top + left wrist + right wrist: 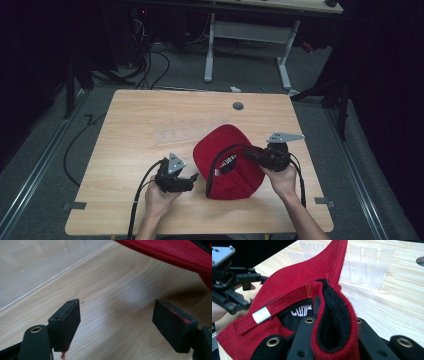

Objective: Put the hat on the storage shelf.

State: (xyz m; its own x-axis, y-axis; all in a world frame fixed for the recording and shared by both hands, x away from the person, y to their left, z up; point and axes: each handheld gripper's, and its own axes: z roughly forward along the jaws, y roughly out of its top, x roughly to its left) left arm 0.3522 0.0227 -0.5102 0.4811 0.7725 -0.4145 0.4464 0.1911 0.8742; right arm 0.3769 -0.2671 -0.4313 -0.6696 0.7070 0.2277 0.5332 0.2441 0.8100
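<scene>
High view has me at the near edge of the wooden table (130, 125), a gripper in each hand. My right gripper (250, 154) is clamped tight on the rim of the red cap (227, 145), which sits right of centre on the table with its inside facing me. My left gripper (192, 178) is just to the left of the cap, not touching it, jaws wide apart with nothing but bare wood between them. There's a clear plastic stand (362, 262) further back, behind the cap.
</scene>
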